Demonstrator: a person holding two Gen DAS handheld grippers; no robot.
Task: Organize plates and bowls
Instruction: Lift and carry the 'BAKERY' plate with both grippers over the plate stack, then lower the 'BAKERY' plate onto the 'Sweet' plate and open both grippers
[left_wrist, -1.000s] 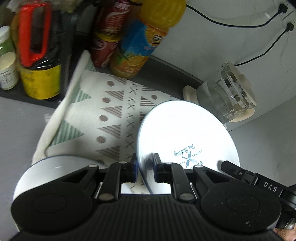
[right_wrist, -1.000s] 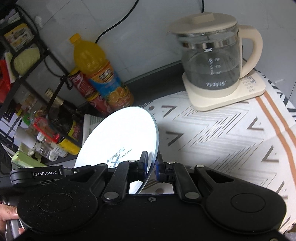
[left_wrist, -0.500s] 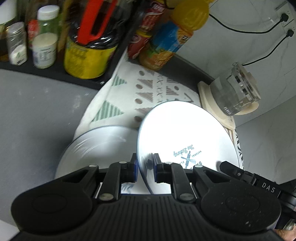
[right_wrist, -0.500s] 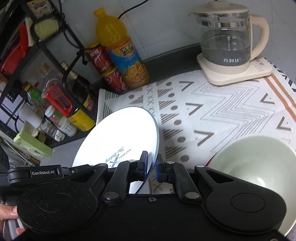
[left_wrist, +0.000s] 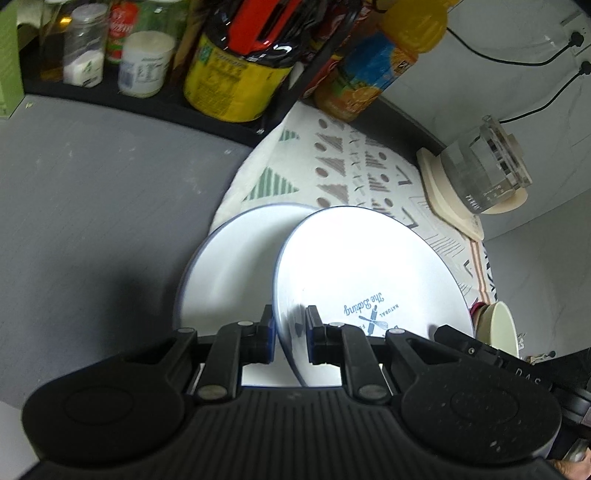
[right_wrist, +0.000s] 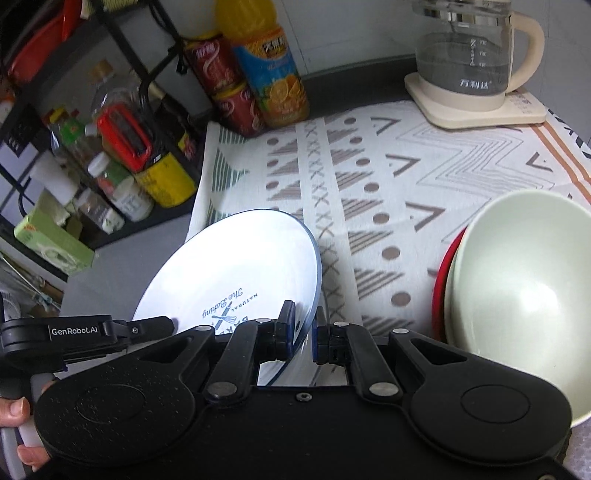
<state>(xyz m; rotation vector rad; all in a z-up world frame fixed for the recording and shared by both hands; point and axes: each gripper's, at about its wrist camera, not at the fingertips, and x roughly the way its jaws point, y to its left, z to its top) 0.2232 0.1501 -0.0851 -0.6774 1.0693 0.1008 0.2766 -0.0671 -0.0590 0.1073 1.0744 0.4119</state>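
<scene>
white printed plate (left_wrist: 369, 273) clamped by left gripper (left_wrist: 290, 332), right gripper (right_wrist: 304, 332).

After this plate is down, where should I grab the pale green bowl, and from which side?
Take the pale green bowl by its thin rim, one finger inside and one outside. It sits upright, nested in a red bowl that covers its outer left wall, so probably come from above at the near or right edge, where the rim is exposed.

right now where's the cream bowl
In the right wrist view the cream bowl sits at the right edge on the patterned mat, nested in a red bowl, below the kettle.
</scene>
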